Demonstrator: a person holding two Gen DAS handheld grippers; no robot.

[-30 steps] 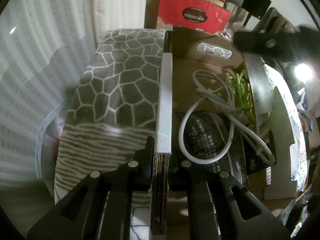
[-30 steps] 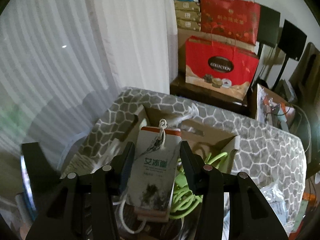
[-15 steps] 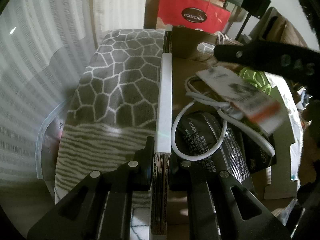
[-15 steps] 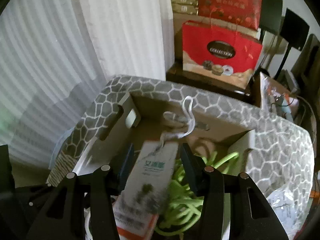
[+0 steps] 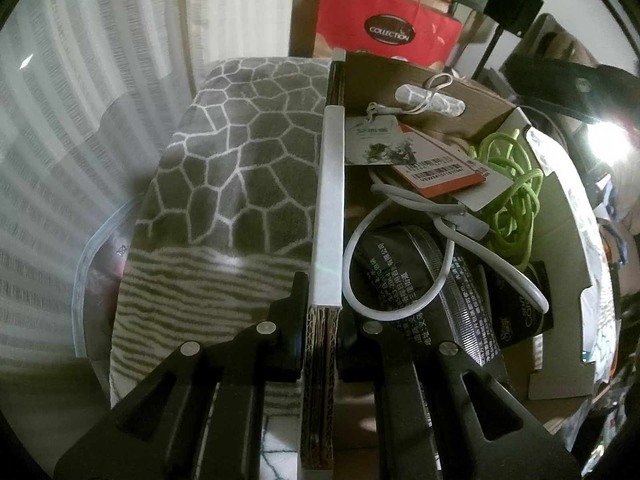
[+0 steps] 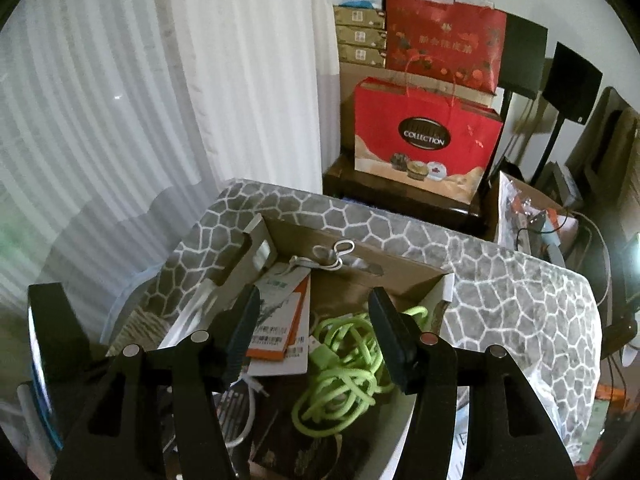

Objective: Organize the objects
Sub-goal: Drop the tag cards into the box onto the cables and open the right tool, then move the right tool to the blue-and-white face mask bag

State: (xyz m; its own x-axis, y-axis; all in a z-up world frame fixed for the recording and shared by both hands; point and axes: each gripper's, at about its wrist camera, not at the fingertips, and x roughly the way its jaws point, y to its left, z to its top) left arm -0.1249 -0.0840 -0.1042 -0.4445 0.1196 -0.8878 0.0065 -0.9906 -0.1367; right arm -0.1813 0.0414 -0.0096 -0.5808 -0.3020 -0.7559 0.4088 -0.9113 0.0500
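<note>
A cardboard box (image 5: 568, 216) sits on a grey honeycomb-patterned cloth (image 5: 248, 152). My left gripper (image 5: 322, 320) is shut on the box's left wall (image 5: 330, 200). Inside lie a white and orange hang tag (image 5: 404, 148) with a string loop, a grey-white cable (image 5: 440, 216), a green cord (image 5: 516, 196) and a black pouch (image 5: 416, 284). My right gripper (image 6: 312, 332) is open and empty above the box (image 6: 360, 248); the hang tag (image 6: 280, 312) lies below its left finger, next to the green cord (image 6: 344, 364).
A red COLLECTION gift bag (image 6: 424, 144) stands on a dark stand behind the box, with stacked cartons behind it. White curtains (image 6: 120, 100) hang at the left. Cluttered items and cables (image 6: 536, 220) lie at the right. A clear plastic bin rim (image 5: 86, 264) shows at the left.
My right gripper carried the hang tag down into the box, opened and let it go, then drew back up. The tag now lies on the cables. The left gripper has not moved.
</note>
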